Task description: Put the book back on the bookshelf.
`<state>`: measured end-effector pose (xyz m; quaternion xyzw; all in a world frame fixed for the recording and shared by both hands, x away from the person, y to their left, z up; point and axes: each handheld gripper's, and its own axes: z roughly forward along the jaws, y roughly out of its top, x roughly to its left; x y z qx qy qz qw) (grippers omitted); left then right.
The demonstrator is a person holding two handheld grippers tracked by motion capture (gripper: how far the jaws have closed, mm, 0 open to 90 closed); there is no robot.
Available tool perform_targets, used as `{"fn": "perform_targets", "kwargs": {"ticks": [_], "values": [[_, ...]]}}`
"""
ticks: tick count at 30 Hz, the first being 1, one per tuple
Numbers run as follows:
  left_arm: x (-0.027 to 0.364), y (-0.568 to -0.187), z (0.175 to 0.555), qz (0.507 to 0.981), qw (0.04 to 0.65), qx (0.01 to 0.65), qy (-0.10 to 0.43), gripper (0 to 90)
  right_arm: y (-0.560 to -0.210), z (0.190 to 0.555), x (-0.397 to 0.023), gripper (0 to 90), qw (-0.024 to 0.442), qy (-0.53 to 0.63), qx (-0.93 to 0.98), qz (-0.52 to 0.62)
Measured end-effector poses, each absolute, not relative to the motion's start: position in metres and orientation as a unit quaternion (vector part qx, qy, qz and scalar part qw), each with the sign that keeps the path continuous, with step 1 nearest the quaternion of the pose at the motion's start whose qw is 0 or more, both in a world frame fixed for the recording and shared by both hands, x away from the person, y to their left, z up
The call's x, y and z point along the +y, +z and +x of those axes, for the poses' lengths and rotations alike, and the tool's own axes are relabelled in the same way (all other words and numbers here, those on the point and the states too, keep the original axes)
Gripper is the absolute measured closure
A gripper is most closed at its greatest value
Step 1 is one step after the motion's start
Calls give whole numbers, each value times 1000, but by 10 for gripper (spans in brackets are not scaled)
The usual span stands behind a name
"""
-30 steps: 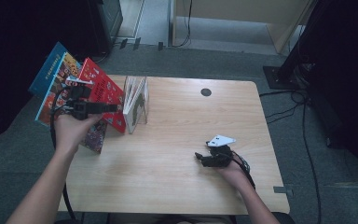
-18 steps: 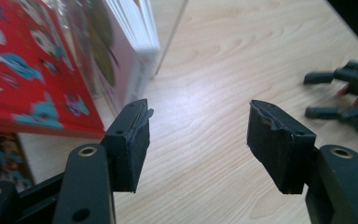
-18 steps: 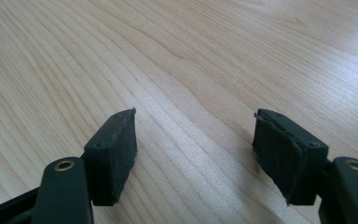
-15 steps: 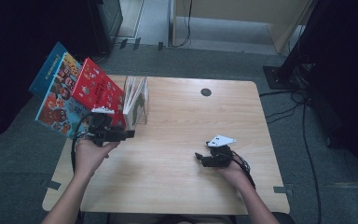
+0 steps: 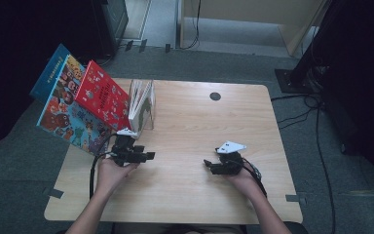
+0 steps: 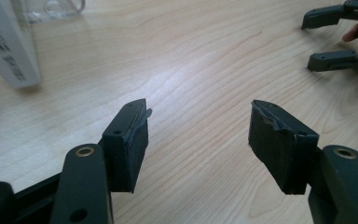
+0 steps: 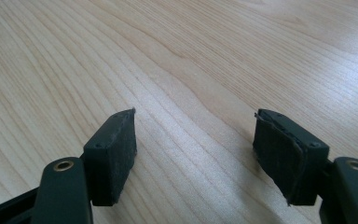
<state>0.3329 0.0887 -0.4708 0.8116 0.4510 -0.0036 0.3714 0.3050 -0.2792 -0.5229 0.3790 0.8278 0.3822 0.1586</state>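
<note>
From the high view, the left hand-held gripper (image 5: 148, 156) rests low over the wooden counter (image 5: 195, 122) near its left front part, held from below by the person's left hand (image 5: 111, 170), with its jaws pointing toward the middle of the counter. Its jaws have just been opening, and nothing lies between them. Just behind it, at the counter's left edge, a group of picture books leans outward past the edge: a large colourful book (image 5: 70, 117), a red book (image 5: 103, 95) lying against it, and behind both a blue book (image 5: 48, 73). Beside them a white book (image 5: 142, 103) stands upright with its pages fanned, near the left hand-held gripper but apart from it. The right hand-held gripper (image 5: 208, 165) sits on the right front part of the counter in the right hand (image 5: 243, 178), its jaws pointing left toward the other one, well apart from the books. A small dark round spot (image 5: 215, 96) marks the counter farther back. In the left gripper view, the two black jaws stand wide apart over bare wood with nothing in the gap; the white book (image 6: 7, 44) stands at the upper left, and the right hand-held gripper (image 6: 321, 39) shows at the upper right. In the right gripper view, the jaws likewise stand spread apart and empty above the bare wood grain.
</note>
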Motion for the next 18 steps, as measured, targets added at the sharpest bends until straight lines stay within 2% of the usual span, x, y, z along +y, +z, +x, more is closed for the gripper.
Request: {"fn": "perform_targets", "kwargs": {"ticks": [9, 18], "values": [[77, -497, 331, 831, 348, 434, 0, 379, -523, 304, -279, 290, 160, 381, 829, 377], [77, -504, 323, 825, 372, 424, 14, 370, -523, 303, -278, 250, 159, 378, 829, 380]]}}
